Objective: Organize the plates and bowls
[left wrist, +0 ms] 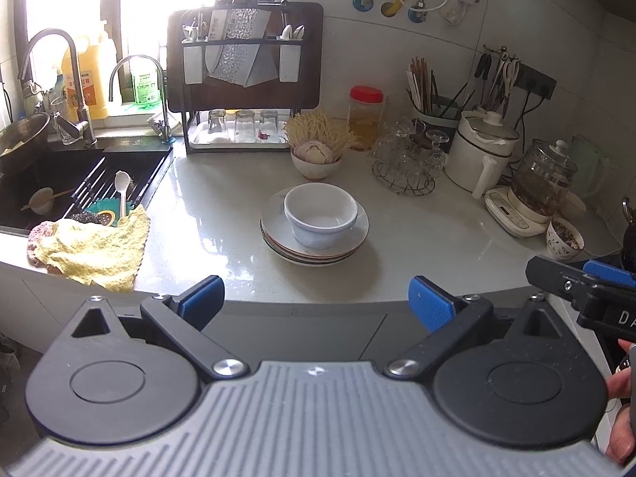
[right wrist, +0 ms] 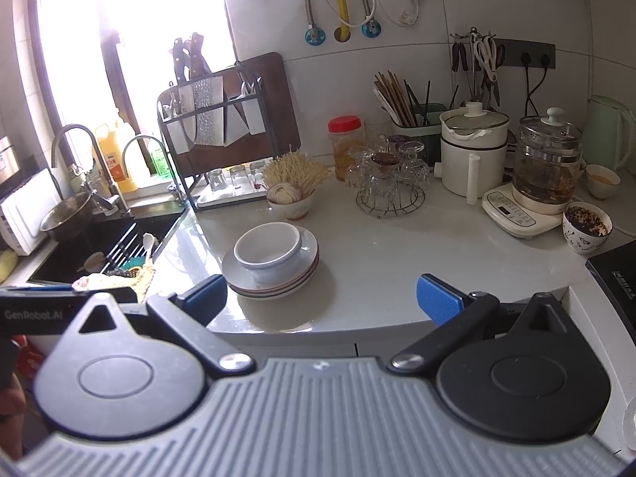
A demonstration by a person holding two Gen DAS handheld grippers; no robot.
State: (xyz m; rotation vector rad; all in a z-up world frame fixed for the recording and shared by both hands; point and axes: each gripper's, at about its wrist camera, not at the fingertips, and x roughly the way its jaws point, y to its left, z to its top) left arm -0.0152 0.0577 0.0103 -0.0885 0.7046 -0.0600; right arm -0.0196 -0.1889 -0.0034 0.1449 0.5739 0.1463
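A white bowl sits upright on a stack of plates in the middle of the pale counter. My left gripper hangs open in front of the counter's near edge, back from the stack, with nothing between its blue pads. My right gripper is open too and empty, just off the counter edge, with the stack ahead and to its left. The right gripper's fingers show at the right edge of the left wrist view.
A dark sink with a small bowl, chopsticks and a spoon lies at the left, a yellow cloth on its corner. A bowl of garlic, a glass rack, a white pot, a glass kettle and a cup stand behind and right.
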